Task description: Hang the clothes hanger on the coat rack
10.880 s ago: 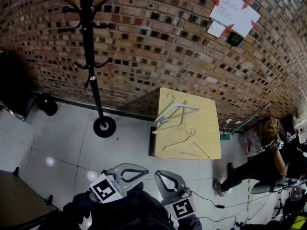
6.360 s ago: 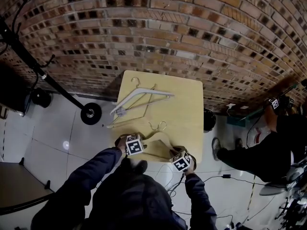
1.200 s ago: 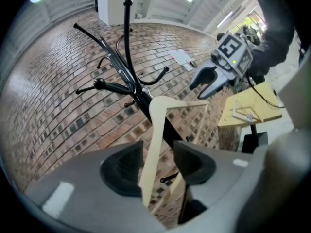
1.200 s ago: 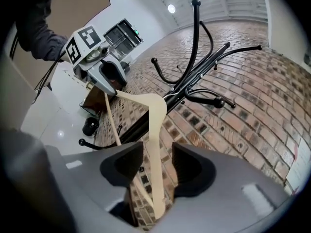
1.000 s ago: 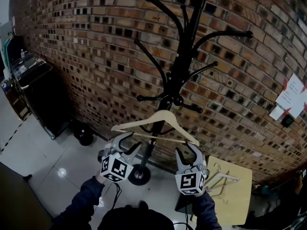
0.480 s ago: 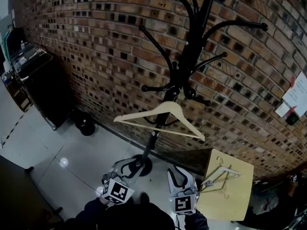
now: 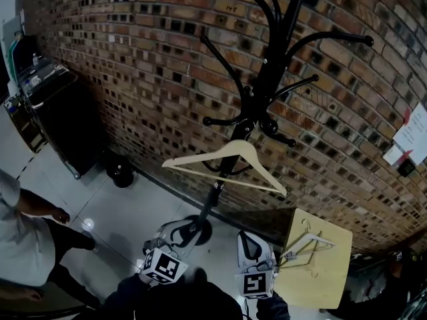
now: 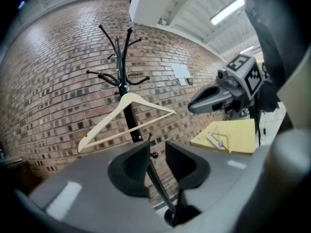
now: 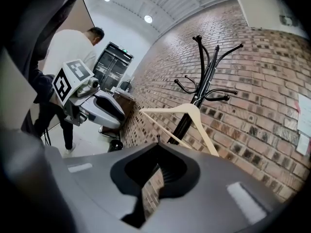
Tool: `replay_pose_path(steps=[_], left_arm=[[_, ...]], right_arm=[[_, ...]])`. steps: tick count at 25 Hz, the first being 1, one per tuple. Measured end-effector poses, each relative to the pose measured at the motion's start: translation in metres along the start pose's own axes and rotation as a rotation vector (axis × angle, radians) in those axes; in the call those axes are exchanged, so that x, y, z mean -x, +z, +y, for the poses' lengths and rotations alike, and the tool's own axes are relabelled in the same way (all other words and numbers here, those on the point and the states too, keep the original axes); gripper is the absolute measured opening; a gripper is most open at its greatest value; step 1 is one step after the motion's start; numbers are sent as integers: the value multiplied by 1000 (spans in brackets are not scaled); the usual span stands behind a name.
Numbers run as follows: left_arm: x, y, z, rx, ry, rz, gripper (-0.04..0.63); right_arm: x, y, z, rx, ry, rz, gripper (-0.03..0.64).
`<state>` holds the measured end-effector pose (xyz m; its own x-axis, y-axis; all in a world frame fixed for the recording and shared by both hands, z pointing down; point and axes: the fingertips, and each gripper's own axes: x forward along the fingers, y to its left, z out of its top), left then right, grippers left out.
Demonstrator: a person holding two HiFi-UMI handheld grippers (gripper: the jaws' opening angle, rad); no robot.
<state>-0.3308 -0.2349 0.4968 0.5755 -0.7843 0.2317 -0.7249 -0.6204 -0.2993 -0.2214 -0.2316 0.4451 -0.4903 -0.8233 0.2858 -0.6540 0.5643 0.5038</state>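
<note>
Left gripper view alone shows left claw (image 8: 156, 147) closing yet apart, empty; right claw (image 9: 158, 145) shut; hanger (image 7: 239, 146) on coat rack (image 7: 268, 79).

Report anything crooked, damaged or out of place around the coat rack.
Nothing stands out. The wooden hanger hangs on the coat rack and looks intact. Its slant reverses between the head and left gripper views, so it looks like camera angle, not a crooked hang.

We see the hanger (image 7: 227, 167) hung on the coat rack (image 7: 267, 79), before the wall (image 7: 133, 59). To the rack's right stands the table (image 7: 313, 272) (other hangers (image 7: 303, 249) on it); our left gripper (image 7: 177, 229) and right gripper (image 7: 252, 243) sit below the hanger.
</note>
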Motion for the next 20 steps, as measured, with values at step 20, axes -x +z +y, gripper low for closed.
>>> replay_pose_path(steps=[20], left_arm=[[7, -1, -4, 0, 3, 6, 100]], right_arm=[[2, 14, 3, 42, 8, -21, 6]])
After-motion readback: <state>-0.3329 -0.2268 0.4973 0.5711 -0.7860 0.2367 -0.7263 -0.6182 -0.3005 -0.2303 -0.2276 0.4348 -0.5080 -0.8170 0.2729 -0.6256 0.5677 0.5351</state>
